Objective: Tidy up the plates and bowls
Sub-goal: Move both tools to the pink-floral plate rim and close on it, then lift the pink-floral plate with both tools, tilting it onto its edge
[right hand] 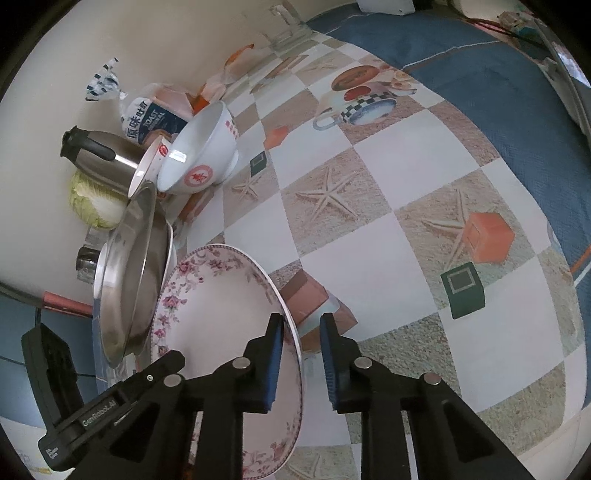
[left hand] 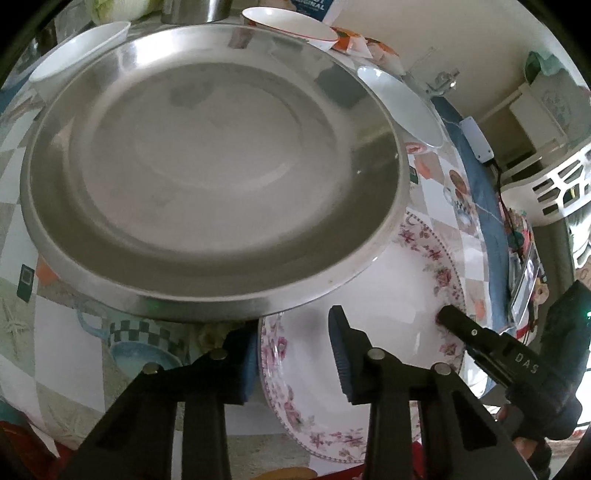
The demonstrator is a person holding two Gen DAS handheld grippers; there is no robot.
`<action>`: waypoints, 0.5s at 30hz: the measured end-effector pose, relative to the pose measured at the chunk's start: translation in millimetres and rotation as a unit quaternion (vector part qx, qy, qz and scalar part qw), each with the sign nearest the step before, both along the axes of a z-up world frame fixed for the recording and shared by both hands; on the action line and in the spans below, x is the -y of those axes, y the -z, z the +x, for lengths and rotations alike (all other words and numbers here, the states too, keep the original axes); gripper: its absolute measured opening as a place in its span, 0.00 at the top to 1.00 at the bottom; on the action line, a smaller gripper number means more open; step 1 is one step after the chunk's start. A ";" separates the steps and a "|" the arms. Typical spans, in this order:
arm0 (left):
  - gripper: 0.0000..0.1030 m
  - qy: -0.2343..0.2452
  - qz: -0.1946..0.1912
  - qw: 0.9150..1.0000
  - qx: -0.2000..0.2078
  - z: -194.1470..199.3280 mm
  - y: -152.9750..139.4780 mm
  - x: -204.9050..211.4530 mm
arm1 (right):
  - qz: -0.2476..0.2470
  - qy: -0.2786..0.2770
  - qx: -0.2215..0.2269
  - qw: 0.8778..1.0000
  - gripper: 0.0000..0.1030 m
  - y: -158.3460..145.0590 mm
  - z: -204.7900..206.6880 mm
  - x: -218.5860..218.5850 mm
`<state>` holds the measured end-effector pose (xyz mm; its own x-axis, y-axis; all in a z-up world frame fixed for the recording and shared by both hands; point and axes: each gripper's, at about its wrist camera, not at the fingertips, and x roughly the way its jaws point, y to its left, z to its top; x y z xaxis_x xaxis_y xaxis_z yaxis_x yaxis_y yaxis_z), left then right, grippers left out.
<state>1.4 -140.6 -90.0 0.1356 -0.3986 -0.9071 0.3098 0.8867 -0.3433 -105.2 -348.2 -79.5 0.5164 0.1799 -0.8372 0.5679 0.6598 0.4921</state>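
Left wrist view.
- Left tool: black arms with blue pads, jaws wide apart, straddling the near rim of the floral plate; neither pad is seen pressing on it, so nothing is held.
- Round stainless-steel plate with a raised rim: fills most of the view, resting flat, its near-right edge overlapping the floral plate.
- White china plate with a pink floral border: partly under the steel plate, on the tabletop.
- Right tool: one black finger reaches in from the right and touches the floral plate's far rim.
- Plain white bowl: behind the steel plate, upper left.
- White bowl with a red rim band: behind the steel plate, top centre.
- White bowl, seen side-on: upper right, just beside the steel plate.
- Tabletop under a checkered cloth printed with starfish and cups.

Right wrist view.
- Right tool: jaws open, the floral plate's rim passing between the blue pads; the left pad lies against the plate, the right pad stands clear of it. No firm grip.
- Steel plate: just beside the floral plate, to its left.
- White footed bowl with red characters: beyond the plates, with a smaller red-marked white dish touching its left side.
- Steel kettle with a black handle, pale green cabbage and a bag of toast bread: along the wall.
- Black body of the left tool: lower left.
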 end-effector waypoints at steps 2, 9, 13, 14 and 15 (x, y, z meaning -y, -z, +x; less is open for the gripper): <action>0.70 0.010 -0.001 1.000 0.000 -3.3 0.1 4.6 | -0.004 0.003 -0.006 1.000 0.81 0.0 -0.6 1.3; 0.70 0.078 0.007 0.997 0.016 -18.8 0.5 38.6 | -0.019 0.026 -0.007 0.999 0.81 -1.0 -16.2 17.9; 0.70 0.084 0.002 0.996 0.021 -14.9 1.7 42.7 | 0.018 0.037 0.021 0.999 0.86 6.6 -27.8 29.7; 0.70 0.084 -0.001 0.996 0.021 -12.8 1.8 42.8 | 0.027 0.036 0.030 0.999 0.86 8.7 -30.0 32.0; 0.70 0.085 -0.003 0.996 0.022 -12.0 2.0 43.4 | 0.034 0.037 0.037 0.998 0.87 10.0 -32.2 34.0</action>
<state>-10.7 -184.0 -91.9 0.1052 -0.4253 -0.8989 0.4698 0.8180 -0.3320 -137.5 -382.1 -89.5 0.5900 0.1947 -0.7836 0.5741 0.5812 0.5767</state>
